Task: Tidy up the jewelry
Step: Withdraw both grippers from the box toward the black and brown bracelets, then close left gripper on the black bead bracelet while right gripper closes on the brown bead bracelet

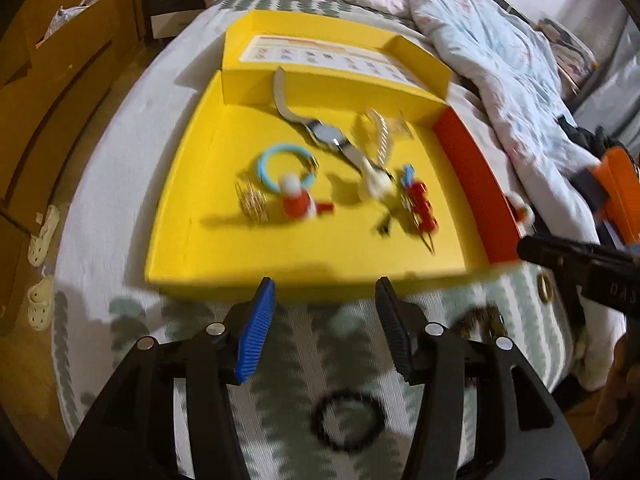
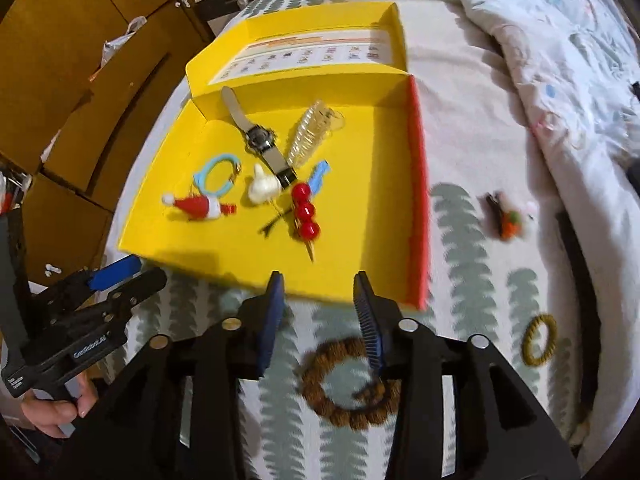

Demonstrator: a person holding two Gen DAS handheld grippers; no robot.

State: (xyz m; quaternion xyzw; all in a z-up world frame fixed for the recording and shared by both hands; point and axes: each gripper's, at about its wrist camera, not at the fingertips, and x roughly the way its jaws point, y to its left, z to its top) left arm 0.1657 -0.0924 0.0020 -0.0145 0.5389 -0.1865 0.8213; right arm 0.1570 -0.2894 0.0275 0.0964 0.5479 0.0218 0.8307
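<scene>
Left gripper (image 1: 325, 312) jaws apart, nothing between the pads, hanging over the bed (image 1: 304, 392) just short of the yellow box's (image 1: 192, 184) near wall. Below it, black bead bracelet (image 1: 349, 420) lies flat on the patterned sheet near the bed's near edge

Right gripper (image 2: 318, 308) also apart and empty, over the sheet at the box's near wall. Brown bead bracelet (image 2: 340, 396) lies on the sheet right under it; right pad overlaps the ring in view, contact can't be told. Olive braided ring (image 2: 540, 340) on the sheet further right, well apart from the box. Small orange-green clip (image 2: 508, 220) lies on the sheet beyond that, outside the box's red wall (image 2: 418, 184)

A hand (image 2: 52, 408) holds the left tool's grip at the lower left of the right wrist view

Inside the box, near to far: red bead skewer pin (image 2: 306, 212) toward the near right, black hairpin (image 2: 276, 220) just beside it, santa-hat charm (image 2: 196, 206) toward the near left. Mid floor: white thumb-shaped charm (image 2: 262, 190), light blue ring (image 2: 216, 176), blue clip (image 2: 320, 172). Gold hoop cluster (image 1: 252, 204) just left of the santa charm, blurred. Far side: wristwatch (image 2: 258, 136) with one strap end up on the far wall, clear plastic piece (image 2: 310, 136) beside it

Box lid (image 2: 304, 56) lies open behind the far wall, printed sheet inside
</scene>
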